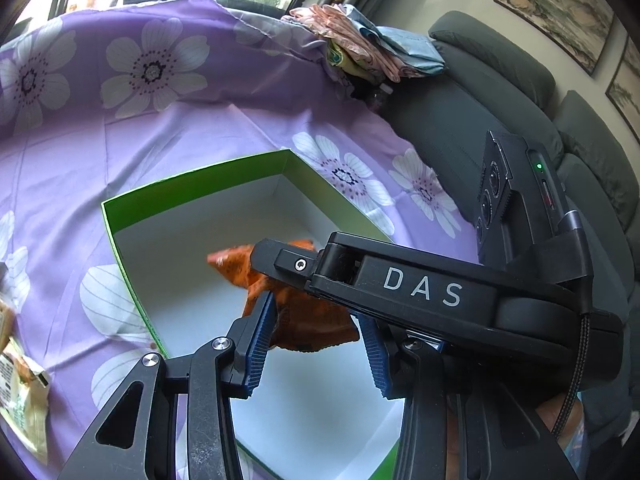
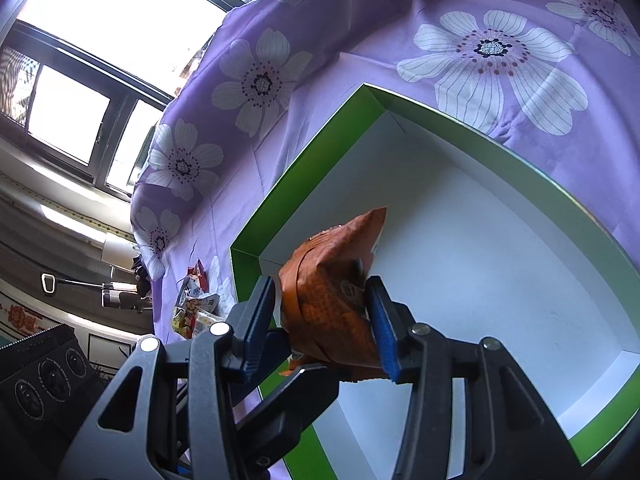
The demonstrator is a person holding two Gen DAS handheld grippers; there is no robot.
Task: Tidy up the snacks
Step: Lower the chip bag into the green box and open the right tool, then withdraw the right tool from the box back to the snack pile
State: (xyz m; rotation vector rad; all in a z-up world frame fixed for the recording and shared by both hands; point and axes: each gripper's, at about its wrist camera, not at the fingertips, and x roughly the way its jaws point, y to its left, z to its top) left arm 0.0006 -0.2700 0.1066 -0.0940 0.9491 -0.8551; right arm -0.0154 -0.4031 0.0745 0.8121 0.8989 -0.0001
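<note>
Now the crinkly orange foil snack bag (image 2: 334,304) hangs over the white inside of the green-rimmed cardboard box (image 2: 460,128), pinched tight in the right tongs (image 2: 320,316). The step looks like dropping this snack in the box; next, I think, the right tongs must go lower and let go. In the left view the left tongs (image 1: 316,344) are open wide and hold nothing, though one blue pad sits close by the bag. Only the right view shows the little pile of other snack packets (image 2: 196,308) on the purple flowered cloth (image 2: 256,168); only the left shows the grey sofa (image 1: 472,120).
</note>
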